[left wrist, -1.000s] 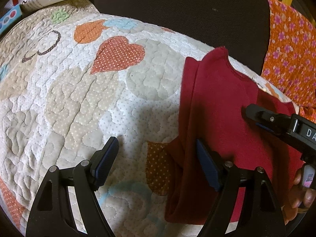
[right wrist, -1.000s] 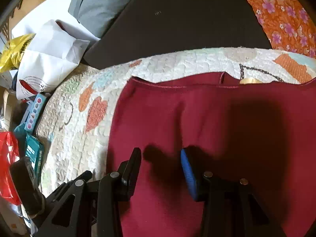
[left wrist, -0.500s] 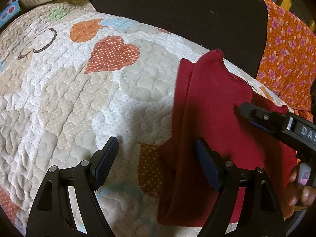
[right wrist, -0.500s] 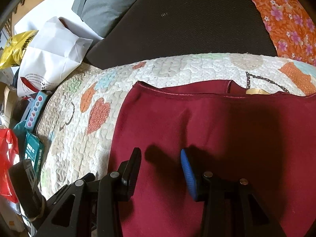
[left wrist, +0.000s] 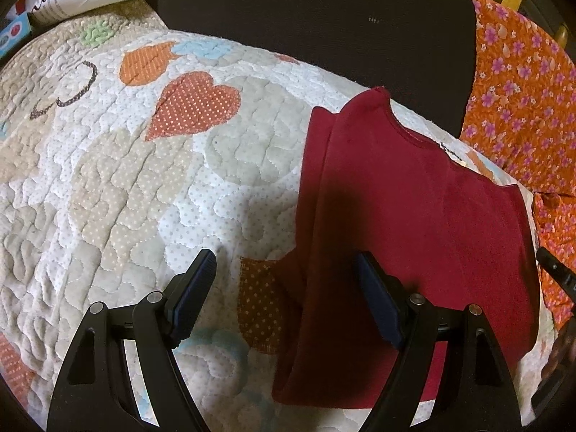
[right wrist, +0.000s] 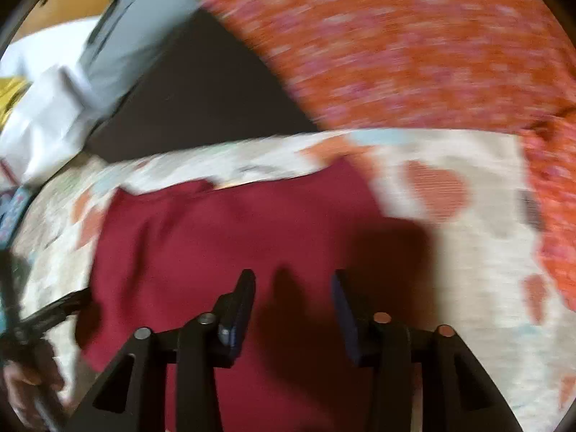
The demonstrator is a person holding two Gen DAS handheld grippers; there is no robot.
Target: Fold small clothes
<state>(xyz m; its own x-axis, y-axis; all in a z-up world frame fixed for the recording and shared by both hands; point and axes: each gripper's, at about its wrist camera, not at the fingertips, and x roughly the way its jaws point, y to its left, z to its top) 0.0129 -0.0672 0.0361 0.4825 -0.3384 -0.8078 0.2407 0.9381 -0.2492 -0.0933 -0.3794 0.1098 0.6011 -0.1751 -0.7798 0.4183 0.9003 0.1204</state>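
Quilted heart-patterned bedspread (left wrist: 151, 187) carries a dark red shirt (left wrist: 414, 216), folded narrow, long axis running away toward its neckline beside the dark cushion (left wrist: 324, 25). Left gripper (left wrist: 284, 298) and right gripper (right wrist: 293, 306) hover, fingers spread, holding nothing.

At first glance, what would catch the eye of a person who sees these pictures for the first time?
The dark red garment stands out first, lying on the right part of a pale quilt with heart patches. Behind it, bright orange flowered fabric hangs at the far right. Both claws are open: the left claw at the garment's left edge, the right claw above the red cloth.
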